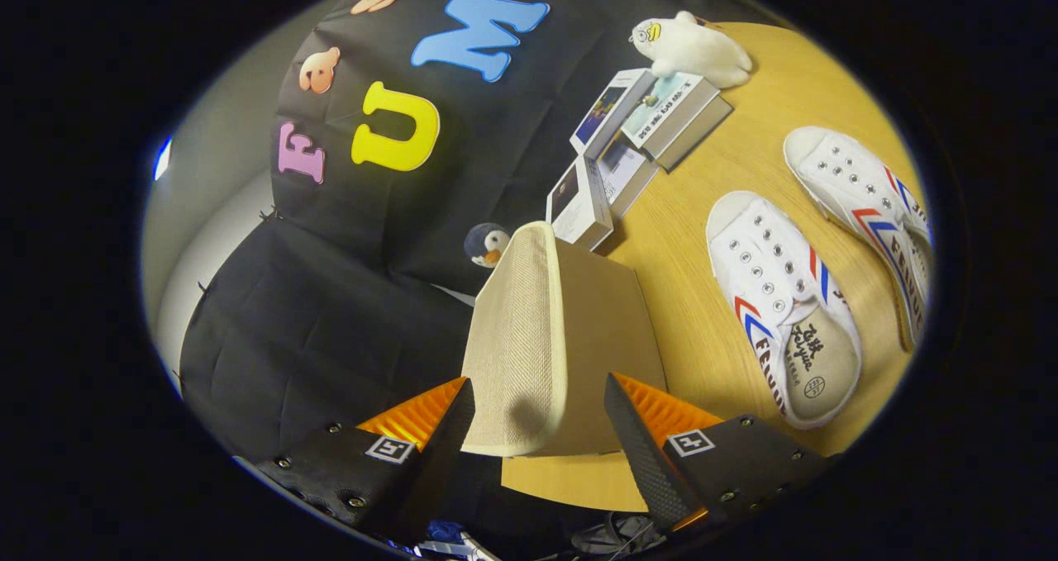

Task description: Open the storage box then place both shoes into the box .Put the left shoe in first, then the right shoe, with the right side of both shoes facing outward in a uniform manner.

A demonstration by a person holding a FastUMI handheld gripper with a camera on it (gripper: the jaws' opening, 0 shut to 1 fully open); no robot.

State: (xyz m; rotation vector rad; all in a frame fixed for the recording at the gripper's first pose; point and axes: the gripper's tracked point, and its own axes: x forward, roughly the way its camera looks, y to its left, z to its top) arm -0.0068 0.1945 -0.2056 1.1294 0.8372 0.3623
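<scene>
Your gripper sits at the bottom centre of the frame with its jaws spread apart, and the near end of the storage box lies between them. Neither finger presses on the box; there is a gap on each side. The box is a beige fabric one, seen at a tilt in the centre of the frame, its woven lid on its left flank, shut as far as you can see. It stands on the wooden worktop. Right of the box lie two white shoes, side by side and apart: the nearer shoe at centre right, the farther shoe toward the right edge. Beyond the box, in the upper middle, are stacked books with a white plush toy on top, and a small penguin toy just behind the box.
</scene>
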